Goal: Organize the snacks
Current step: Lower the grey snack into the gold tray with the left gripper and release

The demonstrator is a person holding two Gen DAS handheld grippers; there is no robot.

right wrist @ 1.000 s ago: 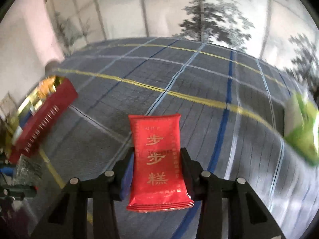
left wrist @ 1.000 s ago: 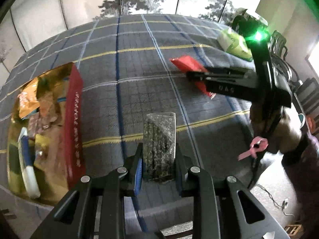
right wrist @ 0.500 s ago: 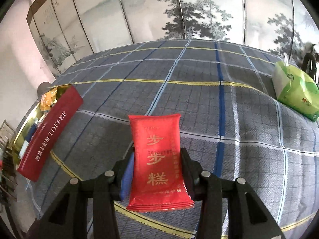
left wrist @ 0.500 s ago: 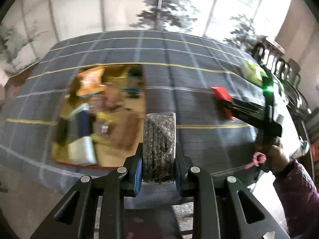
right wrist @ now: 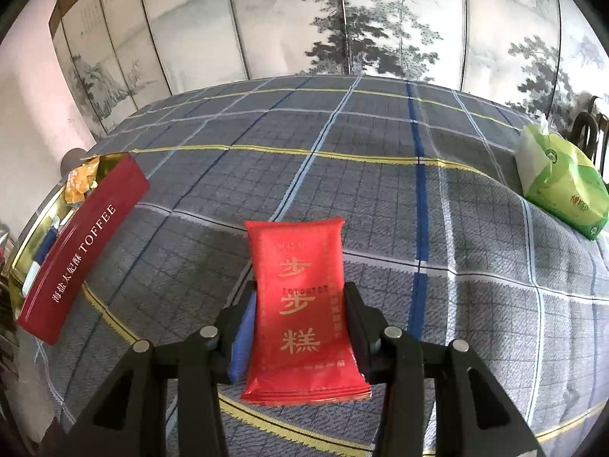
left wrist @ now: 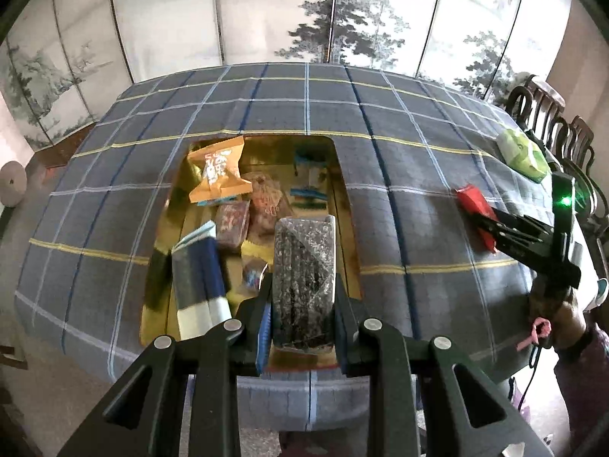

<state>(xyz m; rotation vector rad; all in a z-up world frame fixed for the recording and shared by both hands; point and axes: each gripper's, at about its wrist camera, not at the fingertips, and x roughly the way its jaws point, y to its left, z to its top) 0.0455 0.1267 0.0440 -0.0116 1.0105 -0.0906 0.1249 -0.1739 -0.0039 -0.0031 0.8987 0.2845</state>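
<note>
My left gripper (left wrist: 303, 297) is shut on a dark seaweed packet (left wrist: 304, 266), held above the near end of a gold-lined tin box (left wrist: 344, 190). Inside the box lie an orange snack bag (left wrist: 219, 171), a blue-and-white packet (left wrist: 198, 282) and several other wrapped snacks. My right gripper (right wrist: 300, 304) is shut on a red cake packet (right wrist: 300, 297) with gold characters, above the checked tablecloth. From the left wrist view the right gripper (left wrist: 491, 224) appears at the right, with the red packet (left wrist: 472, 202) in it. The same box (right wrist: 80, 243), red-walled and marked TOFFEE, sits at the left in the right wrist view.
A green tissue pack (right wrist: 559, 186) lies at the table's far right, also (left wrist: 523, 154). Dark wooden chairs (left wrist: 548, 114) stand beyond that edge. A person's hand and purple sleeve (left wrist: 571, 327) hold the right gripper. A painted folding screen (left wrist: 304, 19) backs the table.
My left gripper has swung left with the seaweed packet, from over bare cloth to over the box's near end. The right gripper with the red packet has barely shifted.
</note>
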